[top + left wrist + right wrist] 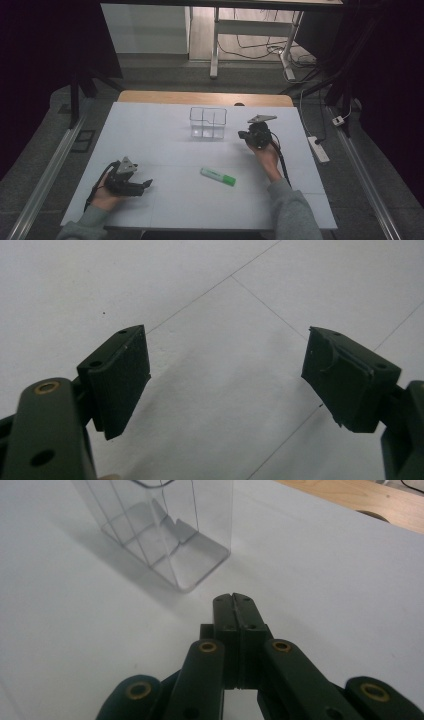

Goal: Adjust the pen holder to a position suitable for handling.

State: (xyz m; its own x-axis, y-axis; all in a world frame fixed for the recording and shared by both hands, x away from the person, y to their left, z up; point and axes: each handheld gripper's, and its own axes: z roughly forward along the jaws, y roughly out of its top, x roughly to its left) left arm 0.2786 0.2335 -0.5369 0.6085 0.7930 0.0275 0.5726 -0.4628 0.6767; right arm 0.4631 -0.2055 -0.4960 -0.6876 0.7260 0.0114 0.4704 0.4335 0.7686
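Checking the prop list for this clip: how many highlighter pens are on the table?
1. A green highlighter lies flat on the white table, toward the person's side, between the two hands and nearer than the clear plastic box. The box looks empty.

The tabletop [165,200] is showing plain white, crossed by thin grey seam lines, with a light wooden strip [205,98] showing along its far edge. The highlighter [218,176] is showing a white barrel and a bright green end. The clear plastic organizer [208,122] is looking colourless and see-through. The left tool [147,184] and the right tool [242,134] are both showing matt black, with brass-coloured rivets in the right gripper view. The person's sleeves [295,212] are looking grey.
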